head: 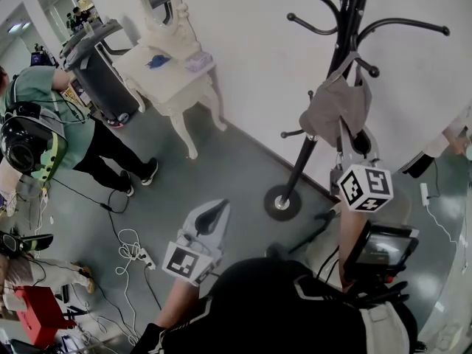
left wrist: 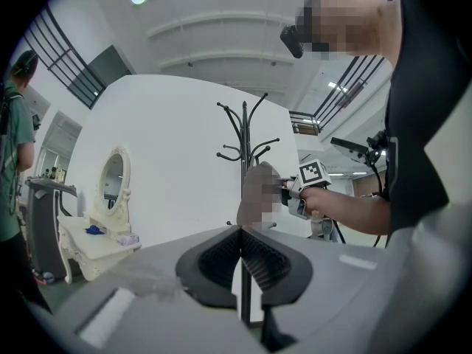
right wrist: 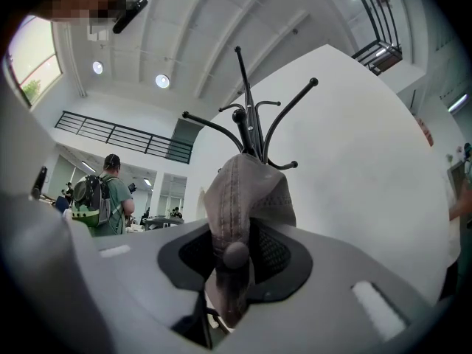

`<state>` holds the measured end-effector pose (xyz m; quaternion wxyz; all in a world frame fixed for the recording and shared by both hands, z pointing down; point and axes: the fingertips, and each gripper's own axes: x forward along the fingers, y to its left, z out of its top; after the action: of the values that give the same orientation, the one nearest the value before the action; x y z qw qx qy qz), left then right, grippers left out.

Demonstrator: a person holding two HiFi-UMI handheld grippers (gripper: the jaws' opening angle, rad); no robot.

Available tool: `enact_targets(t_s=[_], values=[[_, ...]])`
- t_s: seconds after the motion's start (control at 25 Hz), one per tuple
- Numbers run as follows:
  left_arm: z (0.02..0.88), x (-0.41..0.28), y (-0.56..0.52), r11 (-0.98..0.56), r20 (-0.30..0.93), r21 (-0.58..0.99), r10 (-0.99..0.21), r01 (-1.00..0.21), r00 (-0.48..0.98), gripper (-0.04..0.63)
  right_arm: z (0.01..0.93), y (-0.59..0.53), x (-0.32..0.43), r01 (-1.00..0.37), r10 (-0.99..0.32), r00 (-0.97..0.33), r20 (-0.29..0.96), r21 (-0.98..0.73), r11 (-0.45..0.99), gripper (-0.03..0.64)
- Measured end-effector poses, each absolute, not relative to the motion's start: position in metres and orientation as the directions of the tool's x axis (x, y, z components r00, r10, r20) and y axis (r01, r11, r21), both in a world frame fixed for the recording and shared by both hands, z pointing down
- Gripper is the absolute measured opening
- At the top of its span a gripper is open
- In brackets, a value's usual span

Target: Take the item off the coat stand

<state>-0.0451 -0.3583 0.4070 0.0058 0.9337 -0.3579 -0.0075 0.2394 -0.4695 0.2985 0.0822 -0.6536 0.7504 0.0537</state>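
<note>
Right now the grey cap hangs off one of the lower hooks of the black coat stand. It droops alongside the pole with its crown facing the person. The right hand-held gripper is the one at it. It reaches in about level, and its pads look pressed onto the fabric from both sides, with the crown button sitting right between them. So the cap lies straight ahead of that gripper, already in its bite, with the hooks above and beyond the pinch. From where I stand, freeing it looks like a matter of lifting up and drawing back toward the person until the cap clears the hook tip. The left hand-held gripper is held low and well away from the stand, jaws pressed together on nothing.
</note>
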Motion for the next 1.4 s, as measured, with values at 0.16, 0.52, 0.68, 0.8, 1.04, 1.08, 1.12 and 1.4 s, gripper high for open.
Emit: enact_targets(t_s=[0.16,0.52,0.68,0.8,1.04,1.08,1.12,1.4], values=[[0.408,-0.047,-0.355,-0.744,-0.008,0.011,-0.668,-0.668,0.744,-0.008,0.294,-0.465,0.241,-0.991,-0.971,-0.126,-0.204,-0.023,0.134,0.086],[0.405,-0.048,-0.353,-0.736,-0.027,0.025,-0.677,-0.677,0.735,-0.008,0.285,-0.46,0.244,-0.992,-0.97,-0.122,-0.21,-0.016,0.128,0.057],[0.404,-0.047,-0.353,-0.736,-0.026,0.043,-0.677,-0.676,0.735,-0.008,0.281,-0.459,0.244,-0.991,-0.968,-0.126,-0.215,-0.013,0.132,0.054],[0.406,-0.043,-0.354,-0.737,-0.029,0.038,-0.675,-0.674,0.737,-0.008,0.28,-0.458,0.247,-0.991,-0.967,-0.124,-0.222,-0.012,0.13,0.054],[0.406,-0.043,-0.338,-0.748,-0.028,0.013,-0.664,-0.663,0.748,-0.008,0.268,-0.437,0.248,-0.992,-0.964,-0.121,-0.236,-0.007,0.126,0.049],[0.406,-0.044,-0.333,-0.748,-0.025,0.017,-0.663,-0.663,0.748,-0.008,0.266,-0.432,0.247,-0.992,-0.964,-0.121,-0.238,-0.007,0.126,0.049],[0.406,-0.044,-0.329,-0.748,-0.021,0.022,-0.664,-0.663,0.748,-0.008,0.265,-0.428,0.246,-0.992,-0.963,-0.122,-0.24,-0.007,0.127,0.048],[0.404,-0.047,-0.325,-0.745,-0.026,0.031,-0.667,-0.666,0.745,-0.008,0.257,-0.424,0.244,-0.992,-0.96,-0.122,-0.252,-0.002,0.127,0.044]])
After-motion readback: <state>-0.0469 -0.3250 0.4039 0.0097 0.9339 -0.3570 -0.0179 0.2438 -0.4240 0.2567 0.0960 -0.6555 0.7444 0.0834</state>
